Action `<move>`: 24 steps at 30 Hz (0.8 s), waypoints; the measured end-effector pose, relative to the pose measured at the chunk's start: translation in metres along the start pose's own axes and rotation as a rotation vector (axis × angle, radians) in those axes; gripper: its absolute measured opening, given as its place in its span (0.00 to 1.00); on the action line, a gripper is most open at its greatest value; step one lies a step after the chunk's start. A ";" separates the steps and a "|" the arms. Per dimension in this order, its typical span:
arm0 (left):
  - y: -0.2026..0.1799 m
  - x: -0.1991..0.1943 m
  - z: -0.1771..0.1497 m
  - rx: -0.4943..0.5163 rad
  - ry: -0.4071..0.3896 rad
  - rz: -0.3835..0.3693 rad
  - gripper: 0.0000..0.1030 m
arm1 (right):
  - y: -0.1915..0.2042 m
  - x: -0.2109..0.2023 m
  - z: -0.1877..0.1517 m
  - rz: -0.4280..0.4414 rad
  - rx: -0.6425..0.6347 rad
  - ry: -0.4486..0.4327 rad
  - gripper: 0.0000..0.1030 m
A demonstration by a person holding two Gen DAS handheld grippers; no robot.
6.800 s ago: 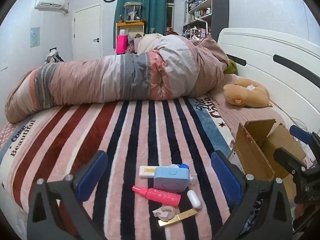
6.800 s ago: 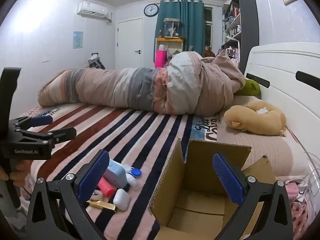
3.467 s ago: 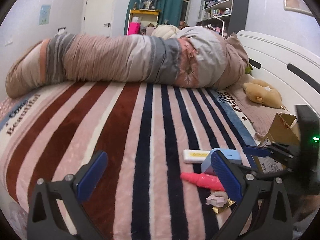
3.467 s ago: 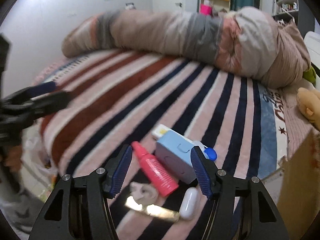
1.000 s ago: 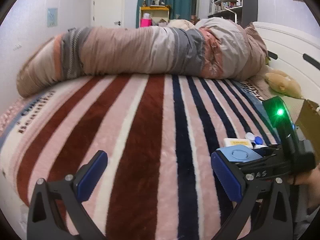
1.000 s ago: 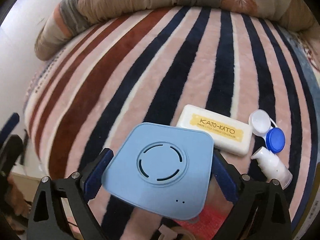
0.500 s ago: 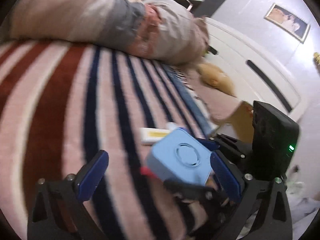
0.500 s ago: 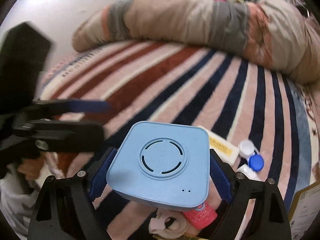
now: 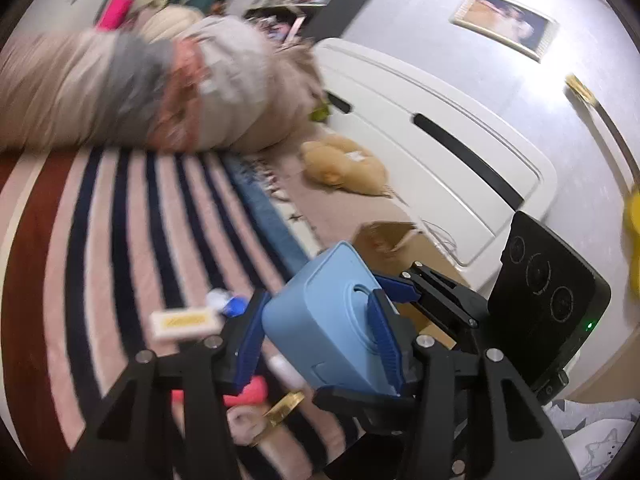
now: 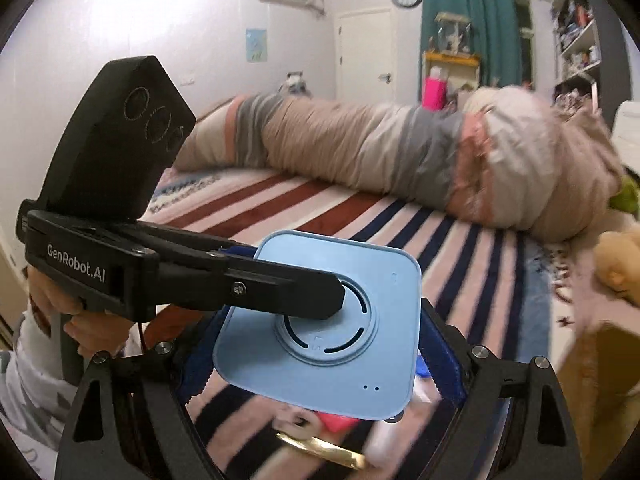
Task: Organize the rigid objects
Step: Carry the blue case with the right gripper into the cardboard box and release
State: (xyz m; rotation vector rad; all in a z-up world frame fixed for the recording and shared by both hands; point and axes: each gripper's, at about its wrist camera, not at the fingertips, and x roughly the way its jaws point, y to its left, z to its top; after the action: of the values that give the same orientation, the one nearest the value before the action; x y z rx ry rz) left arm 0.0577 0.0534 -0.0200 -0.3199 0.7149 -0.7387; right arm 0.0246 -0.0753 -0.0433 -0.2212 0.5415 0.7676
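Note:
A light blue square box (image 9: 320, 320) with a round vent (image 10: 324, 332) is held above the striped bed. My left gripper (image 9: 316, 344) is shut on its flat faces, and my right gripper (image 10: 316, 354) is shut on its side edges. Below it on the blanket lie a white-and-yellow case (image 9: 184, 322), a pink tube (image 9: 246, 394), a gold bar (image 10: 322, 450), a white ring (image 9: 244, 420) and a blue-and-white lens case (image 9: 228, 304). The open cardboard box (image 9: 384, 236) stands just beyond to the right; it also shows in the right wrist view (image 10: 600, 380).
A rolled striped duvet (image 10: 400, 156) lies across the far side of the bed. A tan plush toy (image 9: 344, 168) rests near the white headboard (image 9: 440, 140). The bed's near edge is just below the grippers.
My left gripper has swung right and closed on the blue box, which my right gripper has lifted higher off the blanket. Earlier the right gripper picked it up from among the small items.

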 end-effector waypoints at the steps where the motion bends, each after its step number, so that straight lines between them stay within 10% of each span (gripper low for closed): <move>1: -0.010 0.001 0.004 0.018 -0.001 -0.004 0.46 | -0.006 -0.011 0.001 -0.019 0.003 -0.016 0.84; 12: -0.130 0.110 0.042 0.257 0.136 -0.031 0.38 | -0.107 -0.111 -0.034 -0.251 0.198 -0.071 0.78; 24: -0.167 0.192 0.021 0.342 0.325 0.004 0.35 | -0.171 -0.122 -0.085 -0.310 0.331 0.089 0.78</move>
State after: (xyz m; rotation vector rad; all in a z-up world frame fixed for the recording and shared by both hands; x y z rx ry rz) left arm 0.0891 -0.1997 -0.0129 0.1166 0.8772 -0.9039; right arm 0.0408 -0.3010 -0.0498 -0.0302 0.6908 0.3606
